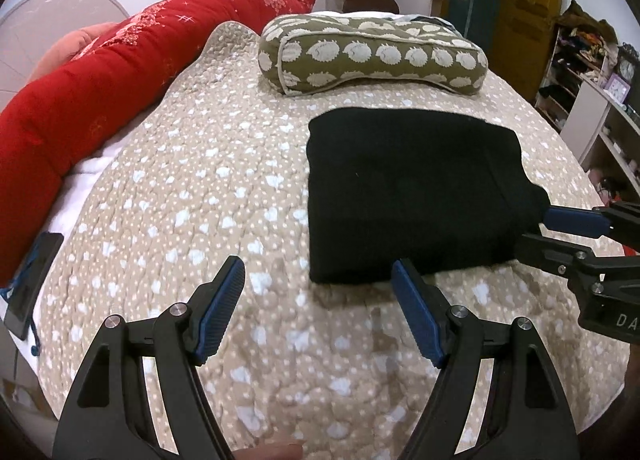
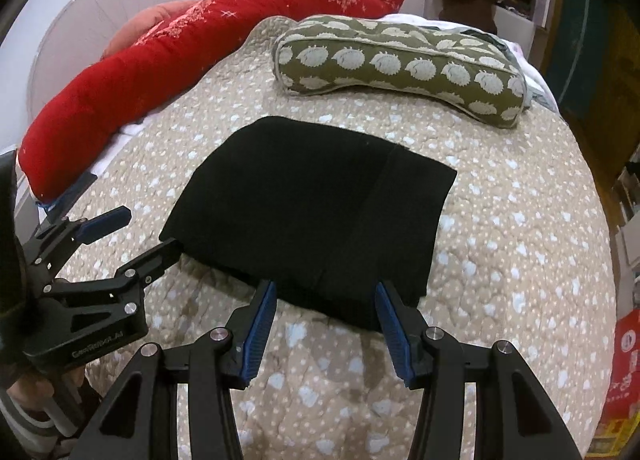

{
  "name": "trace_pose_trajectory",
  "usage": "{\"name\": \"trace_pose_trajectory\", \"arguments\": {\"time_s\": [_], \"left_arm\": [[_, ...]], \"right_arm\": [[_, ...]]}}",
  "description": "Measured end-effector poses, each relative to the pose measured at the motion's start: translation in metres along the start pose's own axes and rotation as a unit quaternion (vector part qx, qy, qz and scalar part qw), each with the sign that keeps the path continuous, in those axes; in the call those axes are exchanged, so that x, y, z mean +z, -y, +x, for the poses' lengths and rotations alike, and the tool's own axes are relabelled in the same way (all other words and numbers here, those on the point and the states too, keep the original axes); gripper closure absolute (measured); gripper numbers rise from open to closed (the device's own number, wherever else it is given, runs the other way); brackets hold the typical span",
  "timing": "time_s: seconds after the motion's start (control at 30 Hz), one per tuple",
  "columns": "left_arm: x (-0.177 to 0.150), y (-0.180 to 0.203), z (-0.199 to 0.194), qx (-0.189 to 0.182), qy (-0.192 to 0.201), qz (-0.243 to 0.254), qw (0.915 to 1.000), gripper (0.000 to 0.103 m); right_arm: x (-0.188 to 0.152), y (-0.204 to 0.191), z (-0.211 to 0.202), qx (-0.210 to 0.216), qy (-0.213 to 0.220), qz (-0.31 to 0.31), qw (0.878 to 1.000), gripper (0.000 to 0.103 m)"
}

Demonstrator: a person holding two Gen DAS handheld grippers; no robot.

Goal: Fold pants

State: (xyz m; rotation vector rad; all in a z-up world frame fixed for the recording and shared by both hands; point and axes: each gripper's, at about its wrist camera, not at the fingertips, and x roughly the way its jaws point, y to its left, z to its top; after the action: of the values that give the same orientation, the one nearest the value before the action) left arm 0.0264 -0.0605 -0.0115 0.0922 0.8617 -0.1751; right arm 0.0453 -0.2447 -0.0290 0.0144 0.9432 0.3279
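The black pants [image 1: 412, 195] lie folded into a flat rectangle on the beige quilt [image 1: 200, 187]; they also show in the right wrist view [image 2: 312, 215]. My left gripper [image 1: 318, 278] is open and empty at the fold's near left corner. It also shows at the left of the right wrist view [image 2: 150, 230], one finger at the cloth's corner. My right gripper [image 2: 326, 292] is open, its tips at the near edge of the pants. It also shows at the right of the left wrist view [image 1: 534, 225], touching the fold's right edge.
A green pillow with white hedgehogs [image 1: 372, 53] lies beyond the pants. A long red cushion [image 1: 120, 71] runs along the bed's left side. A dark phone [image 1: 30, 288] lies at the left edge. Cluttered shelves [image 1: 592, 83] stand to the right.
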Motion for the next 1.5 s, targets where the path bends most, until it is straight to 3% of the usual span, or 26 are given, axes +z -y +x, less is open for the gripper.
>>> {"name": "trace_pose_trajectory", "arguments": {"time_s": [0.53, 1.5], "left_arm": [[-0.006, 0.006, -0.005, 0.002, 0.002, 0.002, 1.0000, 0.026], [-0.009, 0.007, -0.007, -0.003, -0.007, -0.003, 1.0000, 0.026]], "right_arm": [[-0.018, -0.006, 0.009, -0.001, -0.027, 0.009, 1.000, 0.053], [-0.018, -0.007, 0.006, 0.002, -0.026, 0.010, 1.000, 0.053]]}}
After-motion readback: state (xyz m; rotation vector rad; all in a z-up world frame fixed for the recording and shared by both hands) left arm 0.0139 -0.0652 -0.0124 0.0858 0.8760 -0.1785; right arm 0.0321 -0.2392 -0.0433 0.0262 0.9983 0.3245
